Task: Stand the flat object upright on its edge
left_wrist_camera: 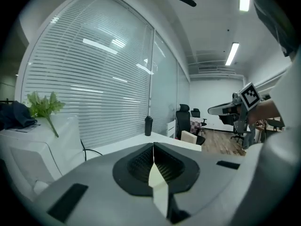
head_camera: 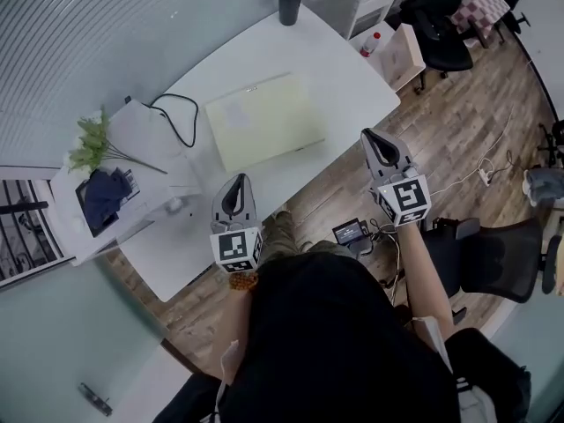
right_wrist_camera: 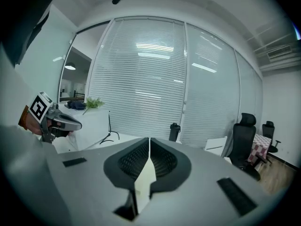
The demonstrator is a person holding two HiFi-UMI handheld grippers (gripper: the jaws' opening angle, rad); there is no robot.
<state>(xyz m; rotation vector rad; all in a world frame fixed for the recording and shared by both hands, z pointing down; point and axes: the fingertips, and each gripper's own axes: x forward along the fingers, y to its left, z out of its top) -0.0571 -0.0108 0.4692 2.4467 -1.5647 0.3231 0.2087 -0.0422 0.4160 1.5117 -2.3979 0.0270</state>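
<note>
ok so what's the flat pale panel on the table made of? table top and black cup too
The flat panel: pale yellow-green, matte, no glare, crisp corners. It is probably card, foam board or plastic sheet; I can't tell which. The table top: smooth uniform white with rounded corners, looks like laminate. The black cup: dull dark finish, plastic or coated metal, too small to tell.

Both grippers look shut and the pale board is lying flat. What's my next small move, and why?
Probably open both sets of jaws and bring them toward the pale board's near edge. It lies flat on the white table, untouched. The left gripper and right gripper are shut, empty and apart from it.
</note>
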